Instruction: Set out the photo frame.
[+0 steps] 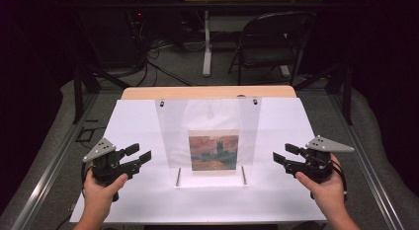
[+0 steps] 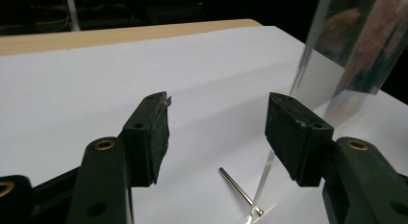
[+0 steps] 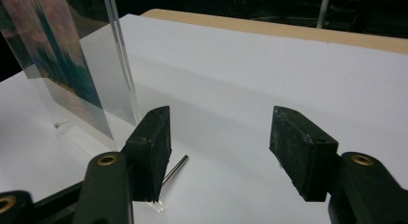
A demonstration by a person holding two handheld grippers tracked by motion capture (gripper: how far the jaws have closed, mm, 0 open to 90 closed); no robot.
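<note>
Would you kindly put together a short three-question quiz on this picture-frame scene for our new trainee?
1. True or false: the left claw grips the clear frame.
2. What stands inside the frame: a painting print, a mirror or a clock?
3. How many metal pins lie at the frame's foot on the white sheet?

Key:
1. False; both the left and the right claw stand open, apart from the frame.
2. A painting print.
3. Two.
</note>
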